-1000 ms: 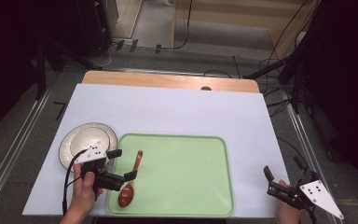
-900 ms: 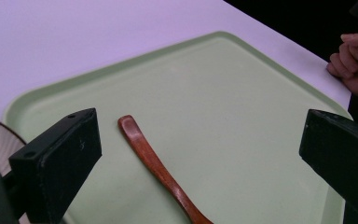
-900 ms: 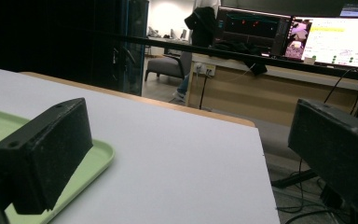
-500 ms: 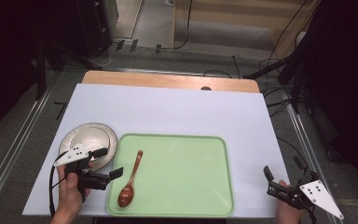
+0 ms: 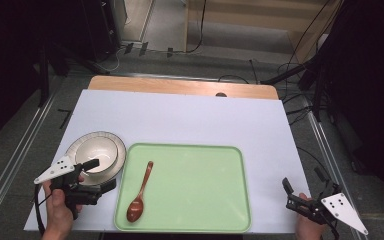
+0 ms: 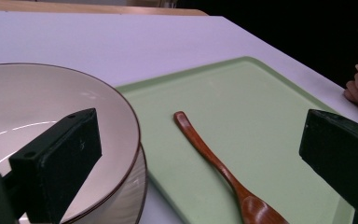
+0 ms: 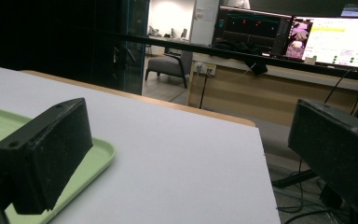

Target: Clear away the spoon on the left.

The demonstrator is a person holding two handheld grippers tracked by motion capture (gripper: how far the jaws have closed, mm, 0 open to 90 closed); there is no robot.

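A brown wooden spoon (image 5: pixel 140 192) lies on the pale green tray (image 5: pixel 205 200), bowl end toward me; in the left gripper view the spoon (image 6: pixel 214 161) runs between the jaws on the tray (image 6: pixel 270 98). A cream bowl (image 5: pixel 96 152) with a dark rim sits on a plate left of the tray. My left gripper (image 5: pixel 103 173) hovers at the bowl's near edge, open and empty, one jaw over the bowl (image 6: pixel 32 107). My right gripper (image 5: pixel 302 179) stands open and empty at the table's front right corner, right of the tray.
White sheet (image 5: pixel 190 125) covers the table, with a wooden strip (image 5: pixel 180 86) along the far edge. In the right gripper view the tray's corner (image 7: pixel 95 156) lies left, the table edge right, and monitors (image 7: pixel 335 39) far behind.
My left gripper has drawn back to the left, from over the spoon on the tray to beside the bowl. The spoon stays where it lay. The right gripper has not moved.
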